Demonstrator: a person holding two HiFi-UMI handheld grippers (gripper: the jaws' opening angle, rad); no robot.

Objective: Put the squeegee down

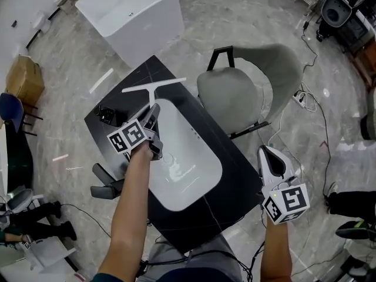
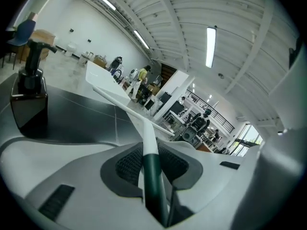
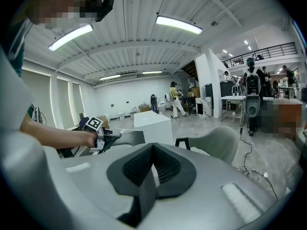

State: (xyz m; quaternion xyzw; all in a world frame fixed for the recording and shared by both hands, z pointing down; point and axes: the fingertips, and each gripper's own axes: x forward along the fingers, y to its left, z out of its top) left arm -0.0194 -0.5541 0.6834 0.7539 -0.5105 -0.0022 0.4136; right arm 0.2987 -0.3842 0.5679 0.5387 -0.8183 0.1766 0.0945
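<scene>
Over the black tabletop, the left gripper jaws clamp the white T-shaped squeegee, handle pointing away, blade crosswise, while the right gripper jaws sit closed, empty.

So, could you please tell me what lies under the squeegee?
The squeegee hangs over black countertop beyond the white basin. The left gripper hides its handle end; contact is unclear.

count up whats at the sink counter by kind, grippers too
grippers: 2 (left gripper, right gripper)
squeegee: 1
sink: 1
pump bottle: 1
chair: 1
total: 6
</scene>
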